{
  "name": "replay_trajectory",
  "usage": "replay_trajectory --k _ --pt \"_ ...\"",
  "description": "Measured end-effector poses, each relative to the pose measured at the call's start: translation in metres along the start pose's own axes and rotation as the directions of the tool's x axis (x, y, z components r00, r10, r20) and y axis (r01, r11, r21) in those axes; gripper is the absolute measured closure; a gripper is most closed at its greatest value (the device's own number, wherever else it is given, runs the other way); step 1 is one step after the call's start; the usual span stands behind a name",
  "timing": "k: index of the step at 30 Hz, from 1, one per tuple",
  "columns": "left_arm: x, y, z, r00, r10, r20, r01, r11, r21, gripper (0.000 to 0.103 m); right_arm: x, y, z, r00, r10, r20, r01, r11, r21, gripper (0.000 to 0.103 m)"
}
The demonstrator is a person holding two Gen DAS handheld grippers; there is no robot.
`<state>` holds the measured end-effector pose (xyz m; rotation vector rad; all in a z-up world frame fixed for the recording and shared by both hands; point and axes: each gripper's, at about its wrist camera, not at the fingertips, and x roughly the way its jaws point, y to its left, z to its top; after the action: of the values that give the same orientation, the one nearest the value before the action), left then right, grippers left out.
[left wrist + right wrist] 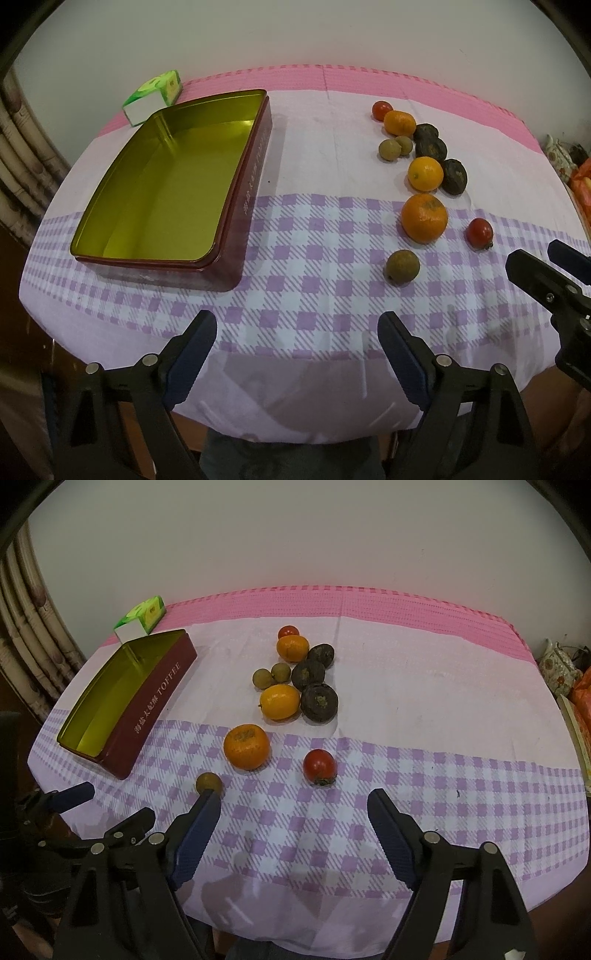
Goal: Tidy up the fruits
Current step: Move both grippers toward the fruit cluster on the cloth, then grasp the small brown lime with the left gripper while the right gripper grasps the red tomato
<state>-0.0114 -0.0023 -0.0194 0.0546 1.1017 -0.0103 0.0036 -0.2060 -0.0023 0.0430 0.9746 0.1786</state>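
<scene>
An empty gold-lined maroon tin (255, 177) (155, 705) lies open on the left of the table. To its right are loose fruits: a large orange (424, 218) (246, 746), two smaller oranges (425, 173) (399, 122), two red tomatoes (479, 232) (320, 767) (381, 110), three brown longans (402, 266) (209, 782) and three dark wrinkled fruits (319, 702). My left gripper (297, 325) hovers open over the table's near edge, holding nothing. My right gripper (295, 801) is open and holds nothing, just short of the near tomato, its left finger (199, 830) by the near longan.
A green and white carton (155, 96) stands behind the tin by the wall. A checked cloth (314, 295) covers the table. Curtains hang at the left; a patterned teapot (557, 670) and orange items sit off the right edge.
</scene>
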Motion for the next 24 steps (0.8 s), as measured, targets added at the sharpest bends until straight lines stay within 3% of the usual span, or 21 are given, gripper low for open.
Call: replay_trajectory --k 15,24 --pt "0.000 -0.003 -0.002 1.000 -0.003 0.006 0.003 1.000 0.005 0.019 0.003 0.000 -0.001 1.000 0.005 -0.010 -0.005 1.000 0.003 0.024" --pt "0.005 -0.007 -0.003 1.000 -0.021 -0.010 0.021 1.000 0.011 0.025 0.010 -0.004 -0.003 0.999 0.010 -0.033 -0.010 1.000 0.006 0.031"
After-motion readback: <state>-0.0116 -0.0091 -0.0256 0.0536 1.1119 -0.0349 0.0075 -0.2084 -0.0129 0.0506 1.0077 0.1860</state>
